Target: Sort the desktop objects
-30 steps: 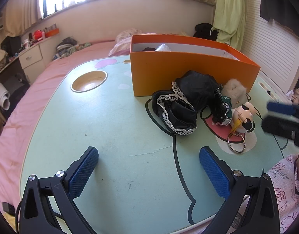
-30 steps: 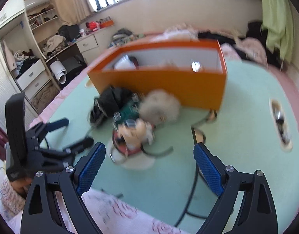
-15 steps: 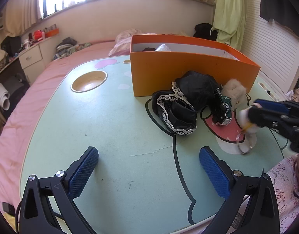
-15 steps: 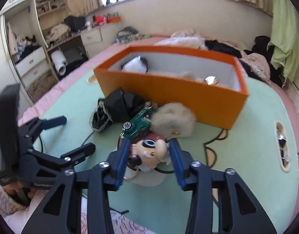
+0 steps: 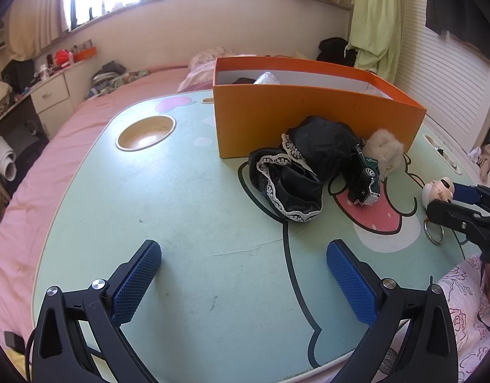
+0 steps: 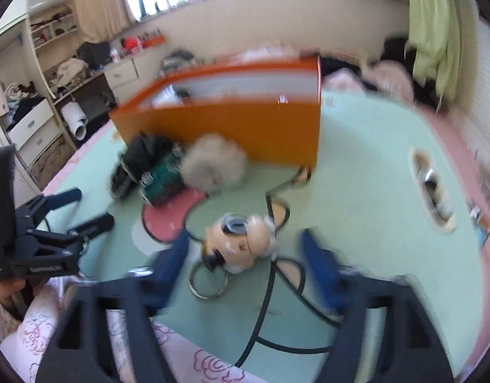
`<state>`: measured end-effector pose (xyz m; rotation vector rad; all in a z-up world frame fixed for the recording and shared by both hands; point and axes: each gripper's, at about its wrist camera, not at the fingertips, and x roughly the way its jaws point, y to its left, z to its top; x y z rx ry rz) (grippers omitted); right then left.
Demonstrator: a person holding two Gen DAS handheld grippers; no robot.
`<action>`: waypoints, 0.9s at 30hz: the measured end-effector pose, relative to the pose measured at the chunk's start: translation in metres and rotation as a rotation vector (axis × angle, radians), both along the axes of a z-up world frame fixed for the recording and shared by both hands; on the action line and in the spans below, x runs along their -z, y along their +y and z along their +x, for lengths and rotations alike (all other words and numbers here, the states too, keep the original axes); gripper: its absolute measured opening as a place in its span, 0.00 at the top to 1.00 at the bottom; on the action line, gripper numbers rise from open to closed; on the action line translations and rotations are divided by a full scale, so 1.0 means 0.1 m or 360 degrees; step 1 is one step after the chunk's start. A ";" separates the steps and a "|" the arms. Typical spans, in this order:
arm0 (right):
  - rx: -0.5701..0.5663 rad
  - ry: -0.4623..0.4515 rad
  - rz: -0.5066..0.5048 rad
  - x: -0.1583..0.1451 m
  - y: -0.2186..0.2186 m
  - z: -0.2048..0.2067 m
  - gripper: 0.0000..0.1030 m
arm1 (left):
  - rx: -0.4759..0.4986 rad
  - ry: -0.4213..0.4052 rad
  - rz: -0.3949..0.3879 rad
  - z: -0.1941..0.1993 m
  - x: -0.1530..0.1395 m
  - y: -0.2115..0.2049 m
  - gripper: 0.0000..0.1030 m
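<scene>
Left hand-held gripper (image 5: 245, 282): wide open, empty, over bare desk (image 5: 181, 210) | Right hand-held gripper (image 6: 245, 255): jaws opening around figurine keychain (image 6: 241, 244), pads clear | Keychain: on desk, head toward orange box (image 6: 232, 127), ring nearest | Step: grasping keychain; next: close, lift into box.

We see an orange box (image 5: 308, 121) standing open-topped on the table, a few items inside; against its near wall lies a crumpled black lace-trimmed cloth (image 5: 296, 172); at the cloth's three o'clock a dark green toy car (image 5: 366, 178) stands, touching a fluffy beige pompom (image 5: 385, 151) at its one o'clock; at the car's four o'clock, apart, a cartoon-head keychain (image 6: 241, 242) lies on its side, its metal ring (image 6: 208, 282) flat at six o'clock.
</scene>
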<state>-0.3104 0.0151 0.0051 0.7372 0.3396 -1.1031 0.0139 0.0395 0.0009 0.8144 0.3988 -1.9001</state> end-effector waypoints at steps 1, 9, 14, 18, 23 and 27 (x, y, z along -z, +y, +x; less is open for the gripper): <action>0.0001 -0.0008 0.0007 0.00 0.00 -0.01 0.20 | 0.0000 0.0001 0.0001 -0.01 0.00 0.00 0.00; 0.0002 -0.0032 0.0005 -0.01 -0.01 0.01 0.17 | 0.0001 -0.0001 0.0000 -0.01 0.00 -0.01 0.00; -0.0013 -0.0038 0.0005 0.01 0.02 -0.03 0.13 | 0.0001 0.0000 0.0000 0.00 0.00 -0.01 0.00; -0.0053 -0.0012 0.0019 0.00 -0.02 0.01 0.06 | 0.0001 0.0001 0.0000 -0.01 0.00 0.00 0.00; -0.0030 0.0138 0.0063 -0.02 -0.07 0.16 0.03 | 0.0001 0.0000 0.0000 -0.01 0.00 0.00 0.00; 0.0040 0.0222 0.0082 0.00 -0.12 0.17 0.03 | 0.0000 0.0001 0.0000 -0.01 0.00 0.00 0.00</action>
